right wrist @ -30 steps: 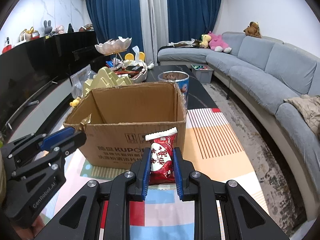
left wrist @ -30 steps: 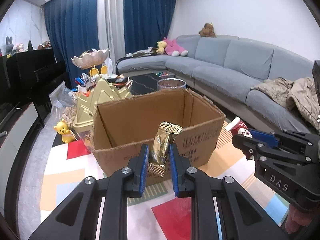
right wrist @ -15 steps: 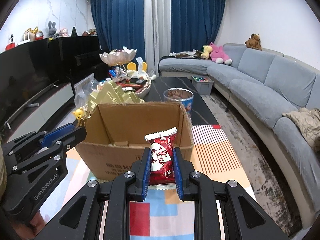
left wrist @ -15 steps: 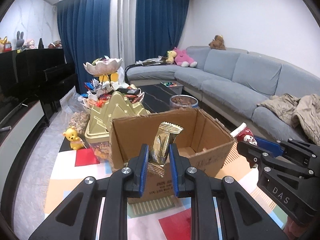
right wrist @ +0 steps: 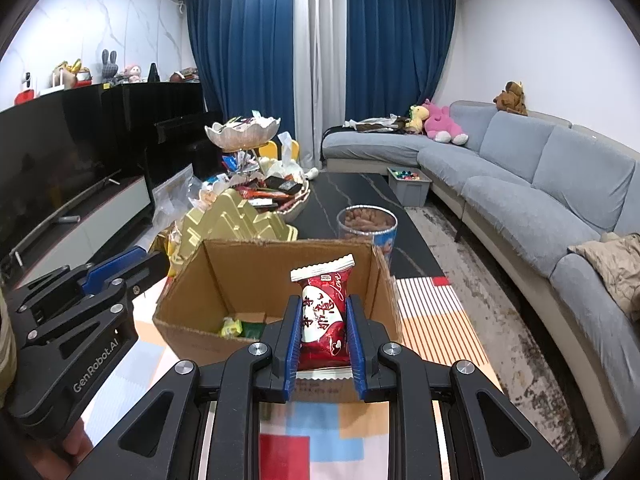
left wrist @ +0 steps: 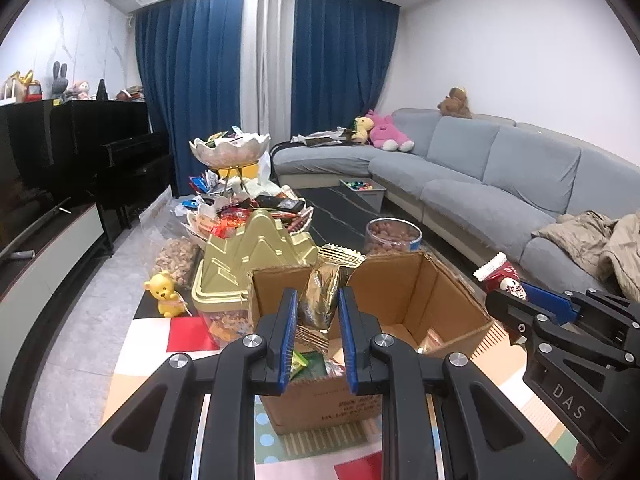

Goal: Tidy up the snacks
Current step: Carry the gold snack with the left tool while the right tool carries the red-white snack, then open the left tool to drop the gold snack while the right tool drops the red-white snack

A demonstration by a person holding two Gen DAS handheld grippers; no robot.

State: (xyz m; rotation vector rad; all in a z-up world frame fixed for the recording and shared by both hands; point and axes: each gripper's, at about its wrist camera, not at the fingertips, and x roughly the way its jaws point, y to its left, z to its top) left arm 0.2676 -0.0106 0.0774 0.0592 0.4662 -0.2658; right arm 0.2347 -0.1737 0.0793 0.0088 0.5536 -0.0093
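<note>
My left gripper (left wrist: 318, 336) is shut on a gold foil snack packet (left wrist: 322, 294), held upright above the near rim of an open cardboard box (left wrist: 436, 292). My right gripper (right wrist: 322, 344) is shut on a red snack packet (right wrist: 323, 312) with white lettering, also upright over the box (right wrist: 256, 268). Several small packets, one yellow-green (right wrist: 232, 326), lie on the box floor. In the left wrist view the right gripper (left wrist: 508, 300) shows at the right edge with the red packet (left wrist: 500, 274). In the right wrist view the left gripper's fingers (right wrist: 116, 264) enter from the left.
Behind the box stand a gold mountain-shaped container (left wrist: 256, 252), a clear tub of brown snacks (right wrist: 366, 220) and a heaped snack tray (right wrist: 272, 192) under a shell-shaped bowl (right wrist: 242, 134). A yellow bear figure (left wrist: 164, 294) sits left. A grey sofa (right wrist: 540, 184) runs along the right; a TV unit (right wrist: 80, 216) lies left.
Both grippers have risen with their packets and now look down into the box, whose floor and contents have come into view. The box sits lower and nearer in both views.
</note>
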